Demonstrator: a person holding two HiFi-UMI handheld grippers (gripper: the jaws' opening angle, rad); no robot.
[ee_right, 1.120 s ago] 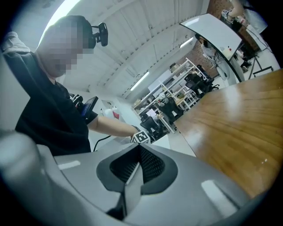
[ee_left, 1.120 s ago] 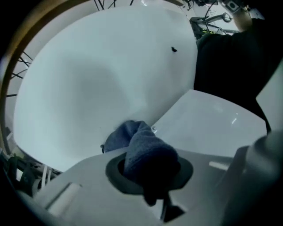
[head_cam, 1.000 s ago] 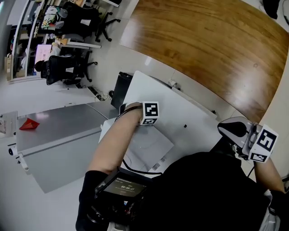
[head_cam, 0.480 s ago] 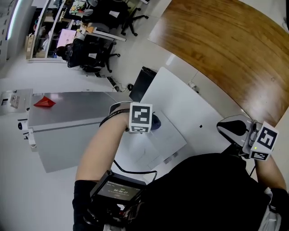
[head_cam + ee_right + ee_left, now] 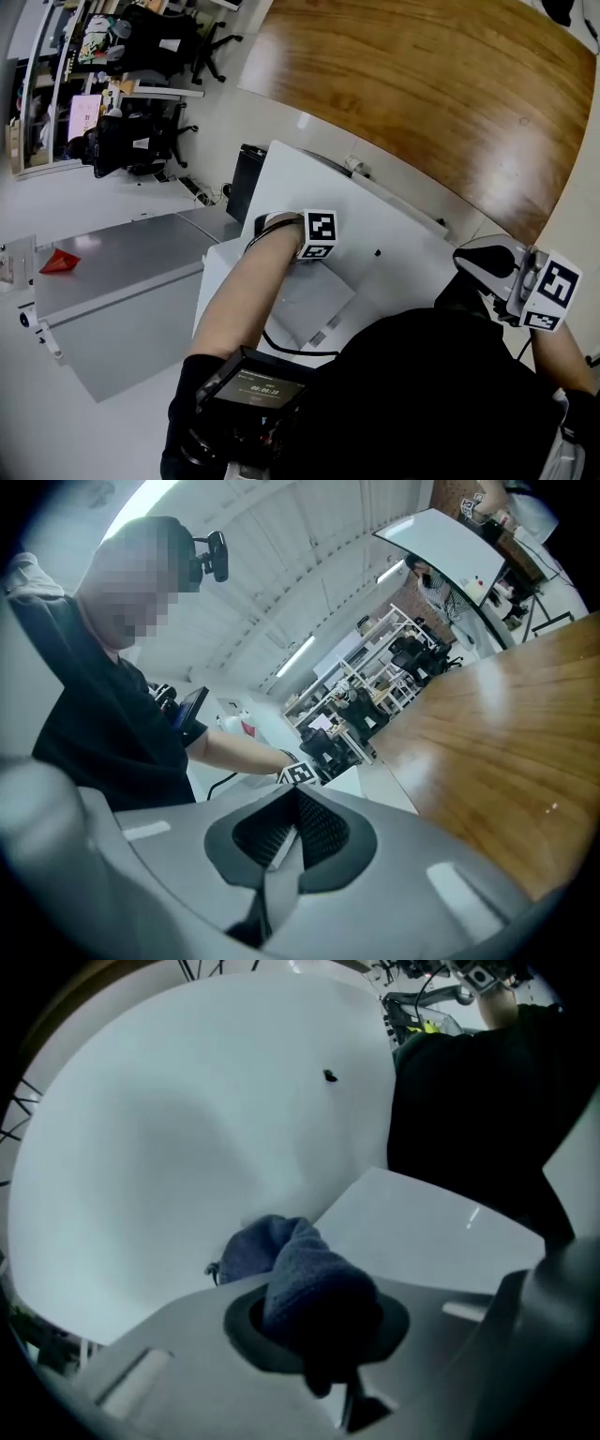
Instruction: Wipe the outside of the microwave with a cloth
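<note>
The left gripper (image 5: 314, 1335) is clamped on a bunched dark-blue fleece cloth (image 5: 300, 1279), which touches the outer panel of the white box-shaped microwave (image 5: 169, 1147), centre-left in the head view. The right gripper (image 5: 291, 841), jaws together and empty, is at the right edge, clear of the microwave.

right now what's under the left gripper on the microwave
A blue cloth, clamped by the left gripper, bunches down onto the white top of the microwave. The patch of panel beneath the cloth is covered, so whether it is clean cannot be seen.
</note>
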